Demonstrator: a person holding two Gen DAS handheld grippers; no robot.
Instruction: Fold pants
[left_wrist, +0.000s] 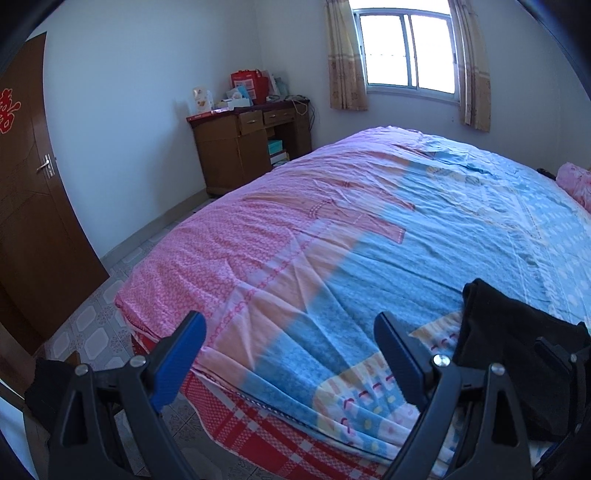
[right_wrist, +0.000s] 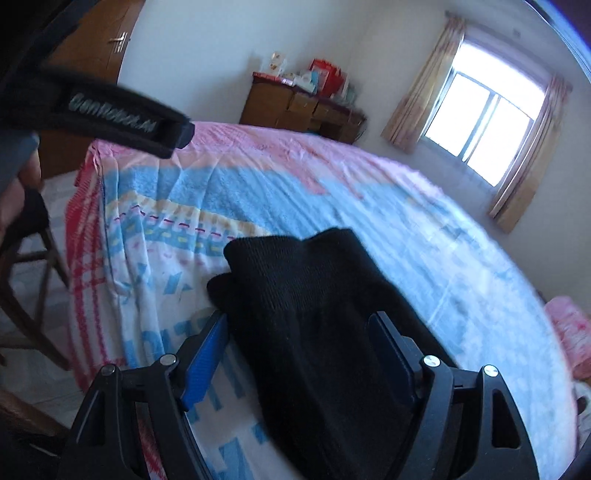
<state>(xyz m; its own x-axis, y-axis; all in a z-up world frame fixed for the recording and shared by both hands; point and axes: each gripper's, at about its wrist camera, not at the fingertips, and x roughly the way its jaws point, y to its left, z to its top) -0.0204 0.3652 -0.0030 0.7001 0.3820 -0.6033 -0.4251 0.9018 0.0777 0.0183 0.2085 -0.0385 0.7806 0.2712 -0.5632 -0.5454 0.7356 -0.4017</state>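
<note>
Black knit pants sit bunched on the near edge of the bed, on the blue-and-white patch of the quilt. My right gripper is low over them, spread wide, with the dark fabric lying between its two fingers; the blue pad on the left side is just beside the cloth, not pinching it. My left gripper hangs off to the left over the bed's near corner, fingers released and far apart, nothing but quilt between them, pointing toward the far wooden desk and the window. From that side the pants show at the near right, a dark heap. In the right wrist view the other gripper's strap crosses the upper left, above a wooden chair on the tiled floor.
</note>
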